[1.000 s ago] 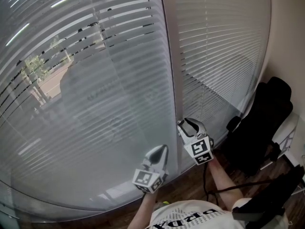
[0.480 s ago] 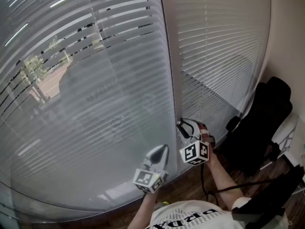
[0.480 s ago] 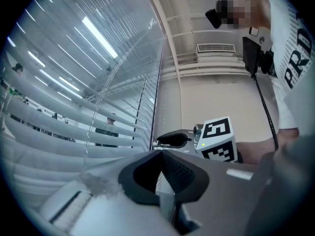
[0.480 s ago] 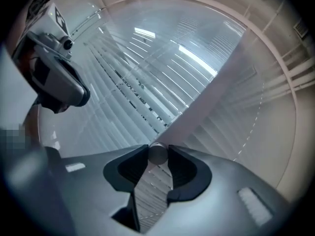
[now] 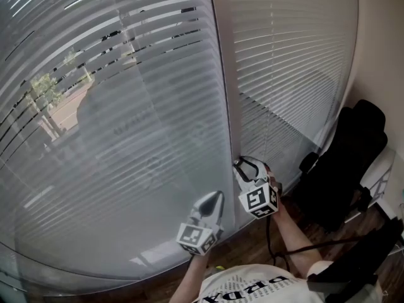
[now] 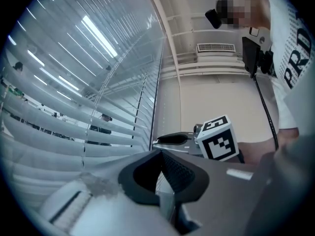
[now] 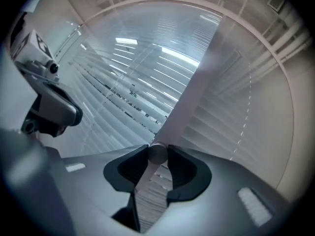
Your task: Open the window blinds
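Right gripper view: right tongs (image 7: 157,151), just closing, grip blind wand (image 7: 158,155); left tongs (image 6: 160,154) closed.

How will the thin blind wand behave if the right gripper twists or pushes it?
The wand looks round and smooth, so it may slip or roll between the jaws of the right gripper, which have just been closing on it. It seems thin and hanging, so a sideways push would probably swing it rather than tilt the slats.
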### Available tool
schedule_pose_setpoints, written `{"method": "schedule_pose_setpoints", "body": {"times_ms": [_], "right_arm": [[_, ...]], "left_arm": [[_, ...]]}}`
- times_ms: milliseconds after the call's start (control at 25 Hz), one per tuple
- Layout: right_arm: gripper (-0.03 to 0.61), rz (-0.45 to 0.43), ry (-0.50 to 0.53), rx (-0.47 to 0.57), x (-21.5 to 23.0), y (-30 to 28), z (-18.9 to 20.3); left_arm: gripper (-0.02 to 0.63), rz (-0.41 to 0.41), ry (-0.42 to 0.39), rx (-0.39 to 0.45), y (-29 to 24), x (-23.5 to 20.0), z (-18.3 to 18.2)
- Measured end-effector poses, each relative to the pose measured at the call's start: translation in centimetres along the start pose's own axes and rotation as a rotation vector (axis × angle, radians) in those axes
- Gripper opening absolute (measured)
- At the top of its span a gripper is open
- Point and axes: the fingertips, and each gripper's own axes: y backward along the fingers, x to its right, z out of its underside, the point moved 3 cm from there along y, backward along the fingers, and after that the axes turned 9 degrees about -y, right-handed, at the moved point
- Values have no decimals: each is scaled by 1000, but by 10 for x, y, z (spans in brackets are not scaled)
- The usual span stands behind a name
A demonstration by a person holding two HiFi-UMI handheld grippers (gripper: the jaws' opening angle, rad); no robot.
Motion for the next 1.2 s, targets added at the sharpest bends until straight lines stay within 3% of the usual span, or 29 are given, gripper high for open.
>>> {"method": "schedule_pose_setpoints", "body": {"times_ms": [360,520,760,880,1040,1120,1200], "right_arm": [[133,-25,-304,31,7,0,4],[133,-28,-351,34,8,-1,5],[133,-61,-554,55,12,-2,9],[133,-70,-609,62,12,-2,11],[133,-70,-612,77,12,-2,11],[135,-52,-527,69,11,-1,11],[135,-30,-377,48,10,2,7]], "left_arm": [[-6,-3,5,0,-1,-1,0],[-6,-9,8,-2,0,-2,0],[-6,8,7,0,-1,1,0],[-6,9,8,1,-1,2,0],[-6,8,8,2,-2,2,0],[-6,7,9,1,-1,3,1],[-6,-3,11,-3,1,2,1]]}}
